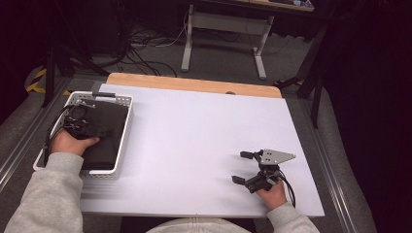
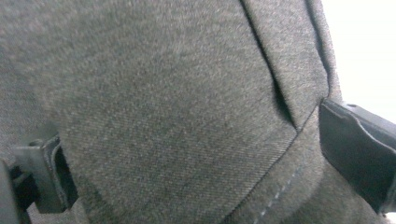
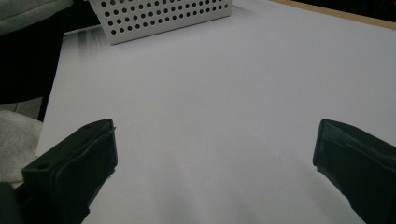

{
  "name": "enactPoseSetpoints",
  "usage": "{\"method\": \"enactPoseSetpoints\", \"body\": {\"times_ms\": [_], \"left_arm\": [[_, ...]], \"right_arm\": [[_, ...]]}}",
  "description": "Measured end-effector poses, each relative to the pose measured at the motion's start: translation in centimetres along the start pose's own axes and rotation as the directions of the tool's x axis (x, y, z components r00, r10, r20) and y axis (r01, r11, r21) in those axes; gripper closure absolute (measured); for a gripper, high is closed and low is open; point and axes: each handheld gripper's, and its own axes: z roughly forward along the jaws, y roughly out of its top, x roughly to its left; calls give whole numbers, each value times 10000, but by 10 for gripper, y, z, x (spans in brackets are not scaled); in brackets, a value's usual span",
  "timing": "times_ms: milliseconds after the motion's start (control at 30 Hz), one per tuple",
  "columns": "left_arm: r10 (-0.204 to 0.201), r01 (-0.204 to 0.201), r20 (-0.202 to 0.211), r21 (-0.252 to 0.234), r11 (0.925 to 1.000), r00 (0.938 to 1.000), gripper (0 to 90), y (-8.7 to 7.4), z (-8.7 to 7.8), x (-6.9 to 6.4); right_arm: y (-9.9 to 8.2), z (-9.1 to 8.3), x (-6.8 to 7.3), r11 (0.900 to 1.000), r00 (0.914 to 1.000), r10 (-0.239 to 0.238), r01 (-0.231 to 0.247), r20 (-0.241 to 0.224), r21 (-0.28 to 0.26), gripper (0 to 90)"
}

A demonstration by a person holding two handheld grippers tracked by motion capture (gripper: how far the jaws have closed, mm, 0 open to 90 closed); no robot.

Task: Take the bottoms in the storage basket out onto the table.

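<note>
High view: left gripper (image 1: 81,122) is down inside the white perforated basket (image 1: 124,130) at the desk's (image 1: 194,136) left edge, over the dark folded garment (image 1: 104,133) that lies in it, likely placed there to pull the cloth out. Right gripper (image 1: 248,167) is parked low at the desk's front right, well apart, probably waiting to help. Left gripper view: dark grey twill fabric with a stitched seam (image 2: 187,116) bulges between the spread jaws, which flank the cloth but are not clamped on it. Right gripper view: jaws wide apart, holding nothing, over bare white desk; basket wall (image 3: 159,14) far ahead.
</note>
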Motion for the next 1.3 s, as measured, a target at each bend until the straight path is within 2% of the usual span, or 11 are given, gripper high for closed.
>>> {"method": "enactPoseSetpoints", "body": {"times_ms": [300, 533, 700, 833, 1200, 1300], "left_arm": [[-214, 211, 94, 363, 9991, 9997, 133, 0, 0, -1], [-69, 66, 77, 474, 9989, 9999, 247, 0, -1, -3], [318, -314, -75, 433, 9986, 9995, 404, 2, -7, -8], [457, -454, -62, 434, 9980, 9989, 526, 3, -10, -11], [639, -637, -162, 154, 9979, 9978, 587, 2, -13, -12], [730, -733, -241, -116, 9972, 9970, 598, 2, -16, -13]], "right_arm": [[0, -1, 1, 10000, 10000, -15, 15, -9, -22, 5], [0, -1, 1, 10000, 10000, -18, 18, 0, -21, 5], [0, 0, 1, 10000, 10000, -24, 24, -11, -27, 5], [0, -1, 1, 10000, 10000, -20, 20, -16, -26, 5], [0, -1, 1, 10000, 10000, -20, 20, -21, -28, 5], [0, -1, 1, 10000, 10000, -16, 16, -2, -20, 5]]}}
